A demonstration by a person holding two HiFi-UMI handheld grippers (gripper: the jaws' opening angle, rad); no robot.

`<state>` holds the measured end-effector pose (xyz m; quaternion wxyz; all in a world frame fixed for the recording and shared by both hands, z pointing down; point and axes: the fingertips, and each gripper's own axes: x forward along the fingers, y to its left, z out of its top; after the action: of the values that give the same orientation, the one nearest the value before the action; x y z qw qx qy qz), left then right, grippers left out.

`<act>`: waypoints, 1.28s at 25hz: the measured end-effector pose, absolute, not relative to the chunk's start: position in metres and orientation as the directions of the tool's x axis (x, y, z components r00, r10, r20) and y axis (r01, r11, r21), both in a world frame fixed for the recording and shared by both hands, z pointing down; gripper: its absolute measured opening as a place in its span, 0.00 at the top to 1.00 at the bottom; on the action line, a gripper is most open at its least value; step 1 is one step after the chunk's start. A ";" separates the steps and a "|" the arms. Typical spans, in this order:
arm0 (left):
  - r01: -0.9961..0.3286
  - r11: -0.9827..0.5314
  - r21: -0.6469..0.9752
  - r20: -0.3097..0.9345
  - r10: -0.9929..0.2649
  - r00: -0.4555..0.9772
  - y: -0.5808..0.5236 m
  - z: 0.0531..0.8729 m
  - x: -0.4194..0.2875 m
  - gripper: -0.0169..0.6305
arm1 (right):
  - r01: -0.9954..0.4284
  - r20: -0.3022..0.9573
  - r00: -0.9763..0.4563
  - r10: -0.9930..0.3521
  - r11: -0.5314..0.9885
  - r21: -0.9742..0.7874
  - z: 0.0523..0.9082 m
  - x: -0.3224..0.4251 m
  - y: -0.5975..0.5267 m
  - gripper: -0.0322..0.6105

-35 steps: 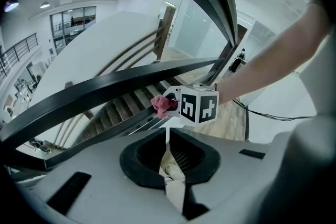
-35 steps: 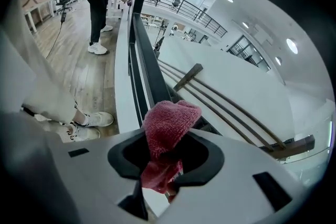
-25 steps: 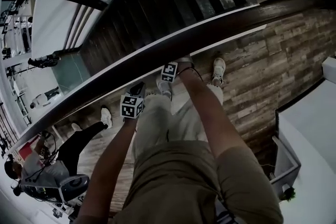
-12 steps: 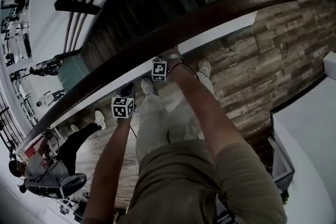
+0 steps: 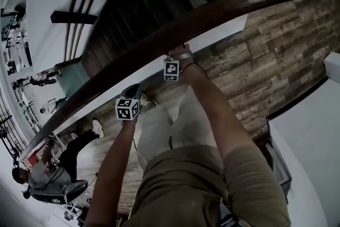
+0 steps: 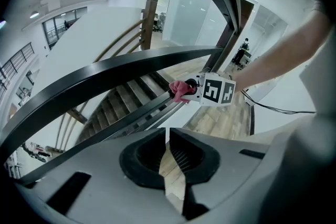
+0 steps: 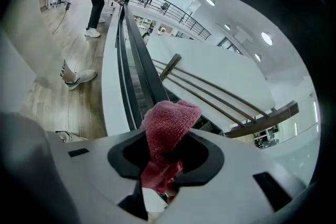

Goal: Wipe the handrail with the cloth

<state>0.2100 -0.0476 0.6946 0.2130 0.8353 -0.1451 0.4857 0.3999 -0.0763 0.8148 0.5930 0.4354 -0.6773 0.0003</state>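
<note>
The dark wooden handrail [image 5: 212, 13] curves from lower left to upper right. My right gripper [image 5: 174, 57] reaches up to its near edge and is shut on a red cloth [image 7: 170, 120], which bulges out past the jaws. From the left gripper view the cloth [image 6: 180, 90] shows beside the right gripper's marker cube [image 6: 216, 91], close under the handrail [image 6: 115, 68]; whether it touches the rail I cannot tell. My left gripper [image 5: 133, 92] is lower left along the rail, jaws shut [image 6: 168, 152] and holding nothing.
Beyond the rail, dark stairs [image 5: 143, 2] drop away. A white ledge [image 5: 223, 29] runs under the rail, above a wooden plank floor [image 5: 255, 72]. A person sits among equipment [image 5: 48, 178] at lower left. A white block [image 5: 308, 141] stands on the right.
Both grippers have slid along the handrail toward its upper-right end as the person steps along. The cloth stays in the right gripper; the left stays shut.
</note>
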 end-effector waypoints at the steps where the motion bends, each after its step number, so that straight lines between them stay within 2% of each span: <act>1: -0.445 -0.868 0.221 0.871 -0.030 0.490 -0.045 0.694 0.224 0.95 | -0.589 0.801 0.090 -0.592 0.617 0.522 0.815 0.420 -0.070 0.75; 6: -0.407 -0.876 0.261 0.863 0.022 0.505 -0.022 0.697 0.287 0.95 | -0.597 0.812 0.124 -0.570 0.611 0.520 0.817 0.512 -0.041 0.75; 12: -0.277 -0.922 0.271 0.851 0.095 0.516 -0.005 0.695 0.347 0.95 | -0.618 0.820 0.198 -0.537 0.581 0.530 0.821 0.608 -0.006 0.74; 20: -0.235 -0.936 0.263 0.836 0.099 0.540 -0.002 0.697 0.370 0.95 | -0.641 0.820 0.327 -0.471 0.527 0.558 0.827 0.699 0.027 0.74; 23: -0.231 -0.936 0.265 0.836 0.103 0.538 0.004 0.693 0.359 0.95 | -0.703 0.823 0.427 -0.375 0.436 0.562 0.825 0.747 0.048 0.74; 26: -0.252 -0.931 0.262 0.842 0.093 0.532 0.006 0.693 0.338 0.95 | -0.776 0.836 0.456 -0.305 0.323 0.541 0.818 0.773 0.062 0.75; 32: -0.297 -0.919 0.260 0.838 0.061 0.543 0.003 0.691 0.296 0.95 | -0.892 0.848 0.439 -0.297 -0.027 0.452 0.800 0.750 0.115 0.75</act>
<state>0.2962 0.0030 0.6914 0.1895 0.8576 -0.0688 0.4731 0.7498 0.1146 0.7999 0.5327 0.6601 -0.4501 0.2790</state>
